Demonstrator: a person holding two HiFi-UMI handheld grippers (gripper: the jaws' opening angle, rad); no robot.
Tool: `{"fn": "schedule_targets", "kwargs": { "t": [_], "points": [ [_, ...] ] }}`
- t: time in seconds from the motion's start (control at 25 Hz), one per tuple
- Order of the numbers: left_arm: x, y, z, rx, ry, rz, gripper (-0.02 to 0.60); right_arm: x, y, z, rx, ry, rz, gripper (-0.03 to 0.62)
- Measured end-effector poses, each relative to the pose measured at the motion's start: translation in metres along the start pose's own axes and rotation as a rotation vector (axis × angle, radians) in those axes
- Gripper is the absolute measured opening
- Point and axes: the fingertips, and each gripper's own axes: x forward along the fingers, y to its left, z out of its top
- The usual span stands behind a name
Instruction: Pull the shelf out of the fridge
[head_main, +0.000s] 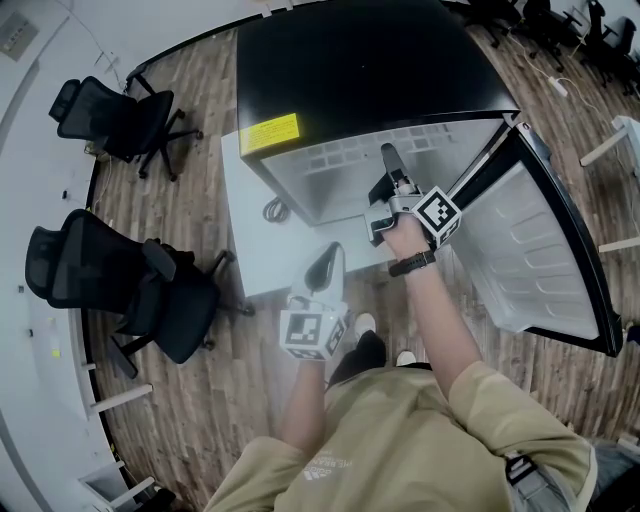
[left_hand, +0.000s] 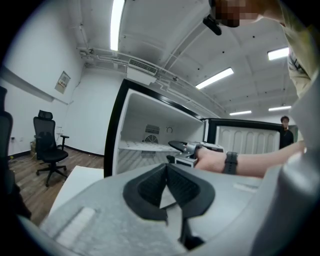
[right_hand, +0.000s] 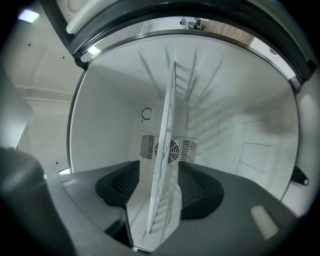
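Fridge (head_main: 360, 70), glossy black with a yellow label (head_main: 269, 133) too small to read, is standing open, its white slatted shelf (right_hand: 167, 150) sitting inside between the right gripper's (head_main: 389, 155) spread, untouching jaws, while the left gripper (left_hand: 166, 167) is hanging outside, jaws pressed together, empty.
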Motion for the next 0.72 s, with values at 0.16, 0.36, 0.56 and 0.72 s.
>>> {"fn": "schedule_targets", "kwargs": {
  "t": [0.16, 0.36, 0.56, 0.72],
  "points": [
    [-0.006, 0.008, -0.004, -0.002, 0.012, 0.022, 0.002, 0.017, -0.006, 0.008, 0.08, -0.045, -0.009, 0.232],
    [-0.013, 0.015, -0.008, -0.011, 0.018, 0.047, 0.002, 0.041, -0.01, 0.013, 0.128, -0.071, -0.029, 0.224],
    [-0.014, 0.02, -0.008, -0.019, 0.025, 0.071, 0.002, 0.062, -0.012, 0.014, 0.155, -0.077, -0.051, 0.216],
    [-0.018, 0.023, -0.012, -0.018, 0.029, 0.084, 0.002, 0.071, -0.011, 0.012, 0.178, -0.083, -0.059, 0.194]
  ]
}}
